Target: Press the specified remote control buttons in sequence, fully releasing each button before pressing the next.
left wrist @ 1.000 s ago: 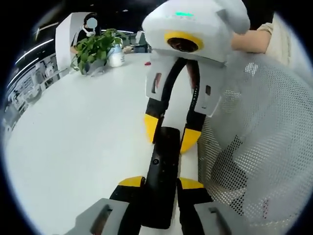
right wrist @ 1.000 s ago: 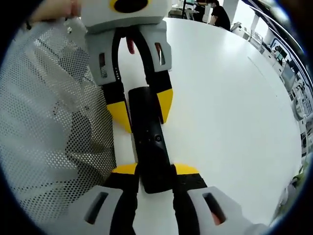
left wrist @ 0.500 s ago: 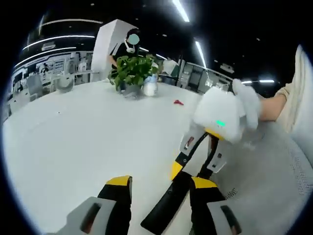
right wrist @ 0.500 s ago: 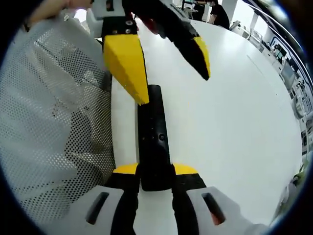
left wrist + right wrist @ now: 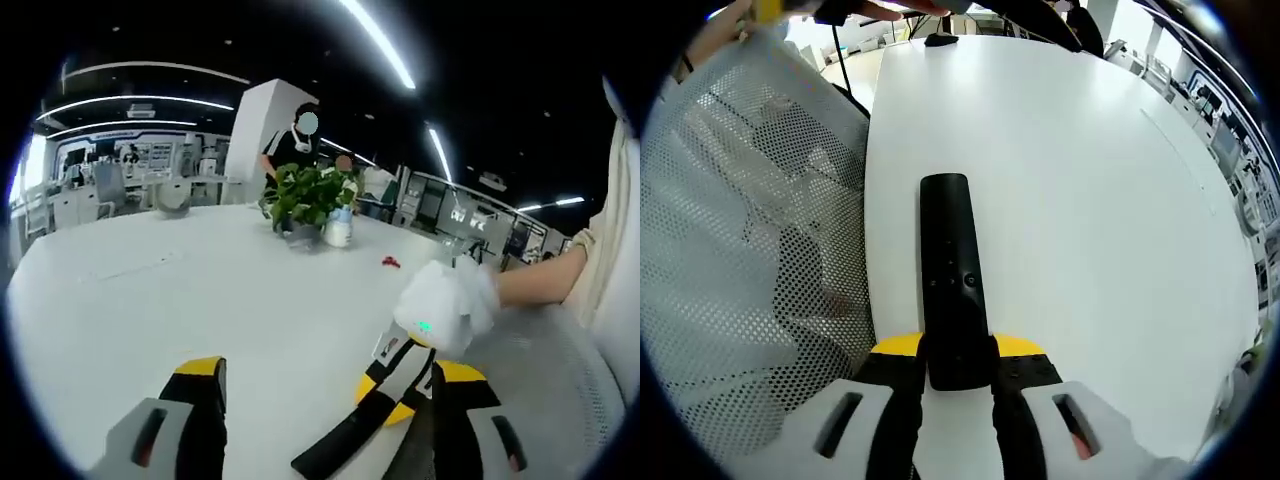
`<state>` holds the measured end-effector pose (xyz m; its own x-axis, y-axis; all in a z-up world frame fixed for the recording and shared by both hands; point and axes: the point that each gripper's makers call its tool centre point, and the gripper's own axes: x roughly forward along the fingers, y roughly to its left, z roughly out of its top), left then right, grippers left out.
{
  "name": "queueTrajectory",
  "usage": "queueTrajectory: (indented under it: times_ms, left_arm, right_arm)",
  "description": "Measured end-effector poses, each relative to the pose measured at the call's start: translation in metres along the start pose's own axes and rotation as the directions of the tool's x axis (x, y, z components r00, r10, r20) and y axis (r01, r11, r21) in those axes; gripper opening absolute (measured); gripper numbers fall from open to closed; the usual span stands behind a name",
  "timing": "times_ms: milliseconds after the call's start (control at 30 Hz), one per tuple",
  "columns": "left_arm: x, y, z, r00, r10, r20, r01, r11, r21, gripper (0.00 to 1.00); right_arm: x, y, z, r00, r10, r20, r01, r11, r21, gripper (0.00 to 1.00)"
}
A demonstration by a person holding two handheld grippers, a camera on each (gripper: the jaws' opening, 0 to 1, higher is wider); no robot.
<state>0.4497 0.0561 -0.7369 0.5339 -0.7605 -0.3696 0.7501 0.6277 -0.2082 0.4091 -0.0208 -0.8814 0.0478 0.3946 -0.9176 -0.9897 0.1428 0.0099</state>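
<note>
I am holding the slim black rectangular remote control point(image 5: 953, 290) by its near end in the right gripper point(image 5: 955, 352); the yellow-tipped jaws are clamping both long sides, so this gripper is clenched on it. In the right gripper view the remote is lying lengthways just above or on the white counter point(image 5: 1090, 200), close to the counter's near edge, where a grey mesh chair back point(image 5: 740, 230) is standing. I cannot tell whether the far end is resting on the surface. Small round buttons are showing about midway along its top face; their labels are too small to read.

The left gripper point(image 5: 330, 385) is raised and standing off from the remote, jaws spread wide with nothing between them. In the left gripper view the right gripper point(image 5: 405, 385) is entering from the right, carrying the remote point(image 5: 345, 440) at a slant near the counter's edge.

Judgement: I am between presses, with no button under load. For the next move I am needing to bring one left jaw tip down over the wanted button, press squarely, then lift fully clear while the right gripper is keeping the remote steady.

Far across the counter, a green potted plant point(image 5: 308, 200) is standing beside a small white bottle point(image 5: 339, 231).
</note>
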Motion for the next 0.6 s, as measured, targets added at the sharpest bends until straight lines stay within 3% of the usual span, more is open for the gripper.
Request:
queueTrajectory:
  times_ms: [100,300,533,600]
  left_arm:
    - [-0.012,0.004,0.005,0.999,0.049,0.019,-0.049,0.999,0.007,0.99]
    - [-0.033,0.005,0.015,0.994,0.106,0.039,-0.108,0.993,0.050,1.00]
    - [-0.054,0.004,0.010,0.985,0.169,0.034,-0.172,0.976,0.131,1.00]
    - [-0.059,0.006,0.002,0.980,0.198,0.002,-0.196,0.967,0.165,1.00]
  right_arm:
    - [0.000,0.000,0.000,1.000,-0.001,0.003,0.001,1.000,0.011,0.24]
    - [0.000,0.000,0.000,1.000,-0.004,0.011,0.003,1.000,0.022,0.24]
    - [0.000,0.000,0.001,1.000,-0.004,0.018,0.003,0.999,0.038,0.25]
    - [0.000,0.000,0.001,1.000,-0.005,0.020,0.004,0.999,0.040,0.25]
